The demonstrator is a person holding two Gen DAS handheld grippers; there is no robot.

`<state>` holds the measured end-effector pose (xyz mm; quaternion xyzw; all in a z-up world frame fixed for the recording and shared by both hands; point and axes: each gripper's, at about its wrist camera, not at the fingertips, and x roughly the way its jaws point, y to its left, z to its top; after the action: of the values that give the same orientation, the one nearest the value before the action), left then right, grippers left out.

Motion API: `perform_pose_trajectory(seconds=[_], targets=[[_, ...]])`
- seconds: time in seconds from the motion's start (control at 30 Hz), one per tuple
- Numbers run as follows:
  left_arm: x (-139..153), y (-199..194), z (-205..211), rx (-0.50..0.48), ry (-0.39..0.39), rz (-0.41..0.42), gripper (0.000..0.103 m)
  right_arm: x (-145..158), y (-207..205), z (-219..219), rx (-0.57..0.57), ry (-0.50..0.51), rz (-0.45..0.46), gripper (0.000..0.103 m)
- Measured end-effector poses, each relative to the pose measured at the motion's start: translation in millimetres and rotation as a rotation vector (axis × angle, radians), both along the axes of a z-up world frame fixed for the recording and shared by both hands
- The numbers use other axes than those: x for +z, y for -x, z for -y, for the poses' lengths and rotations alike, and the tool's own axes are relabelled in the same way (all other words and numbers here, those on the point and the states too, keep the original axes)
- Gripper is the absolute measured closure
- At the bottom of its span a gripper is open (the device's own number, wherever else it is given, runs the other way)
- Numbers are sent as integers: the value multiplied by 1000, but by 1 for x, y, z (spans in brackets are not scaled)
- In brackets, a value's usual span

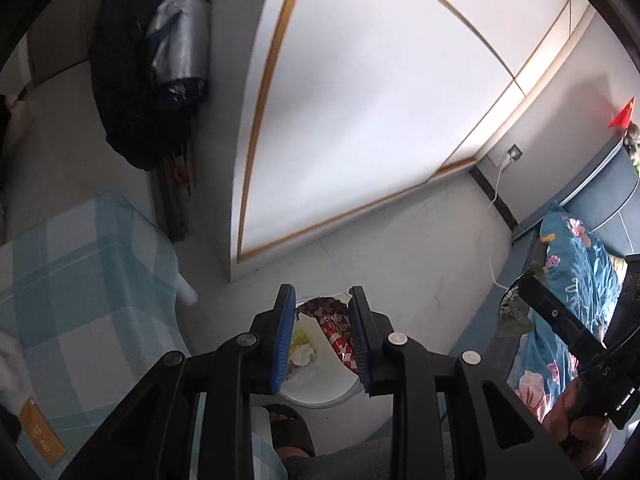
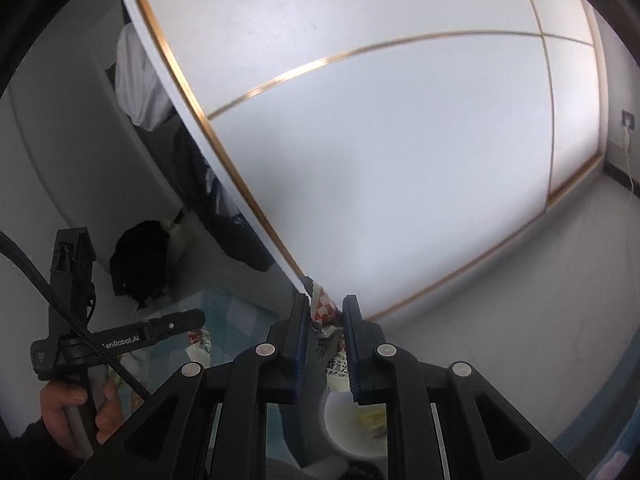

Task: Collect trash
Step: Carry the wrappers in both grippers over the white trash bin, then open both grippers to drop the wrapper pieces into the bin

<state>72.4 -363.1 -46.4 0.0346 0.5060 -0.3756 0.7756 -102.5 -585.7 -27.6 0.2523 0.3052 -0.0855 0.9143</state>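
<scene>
Two tools are held over a white bin (image 1: 320,394) on the floor. A red-checked wrapper (image 2: 326,308) is clamped in the right tool (image 2: 326,344), poised above the bin, probably for dropping. Nothing is gripped by the parted left tool (image 1: 322,340).

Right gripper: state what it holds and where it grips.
The right gripper is shut on a crumpled snack wrapper, pinched across its middle; the red-and-white end sticks out past the fingertips. The left gripper is open, holding nothing.
</scene>
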Motion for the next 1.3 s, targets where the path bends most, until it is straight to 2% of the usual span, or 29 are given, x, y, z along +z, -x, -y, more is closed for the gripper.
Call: perform_pose_trajectory(seconds=[0.1, 0.27, 0.43, 0.6, 0.77, 0.97, 1.07, 1.2, 1.3], targets=[[-26, -4, 21, -30, -52, -28, 81, -34, -3, 8, -3, -65, -51, 87], [-54, -2, 49, -99, -138, -4, 81, -92, -11, 23, -38, -182, -134, 87], [-84, -10, 62, -121, -174, -87, 81, -144, -24, 26, -35, -259, -212, 87], [-121, -6, 88, -204, -270, -166, 81, -190, -40, 32, -49, -370, -262, 87], [-146, -2, 103, -244, -378, -224, 80, -219, -53, 29, -38, -404, -318, 87], [-163, -1, 108, -248, -443, -283, 80, -251, -59, 20, -35, -460, -375, 85], [-168, -5, 106, -229, -445, -320, 79, -258, -62, 15, -24, -480, -398, 85], [-163, -9, 101, -192, -440, -357, 79, -256, -49, 17, -36, -473, -416, 79], [-157, -7, 101, -208, -415, -373, 77, -251, -41, 20, -57, -460, -417, 70]])
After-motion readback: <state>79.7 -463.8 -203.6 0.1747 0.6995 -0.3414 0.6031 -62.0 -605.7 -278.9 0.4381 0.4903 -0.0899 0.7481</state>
